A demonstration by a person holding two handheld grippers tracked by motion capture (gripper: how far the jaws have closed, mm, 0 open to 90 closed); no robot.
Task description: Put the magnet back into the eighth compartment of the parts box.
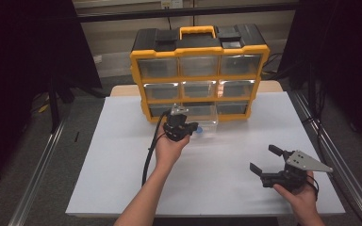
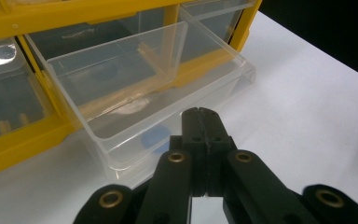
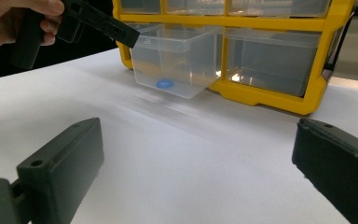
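Clear plastic, the drawer (image 1: 201, 118) juts from the bottom row of the yellow organizer (image 1: 199, 70); the left gripper (image 1: 181, 126) sits at its front, the right gripper (image 1: 267, 164) well apart. Left gripper view: jaws pressed together, holding nothing, just before the drawer's front wall (image 2: 168, 126). Right gripper view: jaws wide apart, empty. Likely light, thin-walled, slippery; pinch the front lip.

Three cams: one fixed high, one riding each gripper.
High view looks forward and down over the whole table (image 1: 122, 179), organizer (image 1: 199, 70) at far edge. Left gripper view sits close above the pulled-out clear drawer (image 2: 135, 88). Right gripper view is low near the table's near right corner, facing that same drawer (image 3: 177, 56) from farther off.
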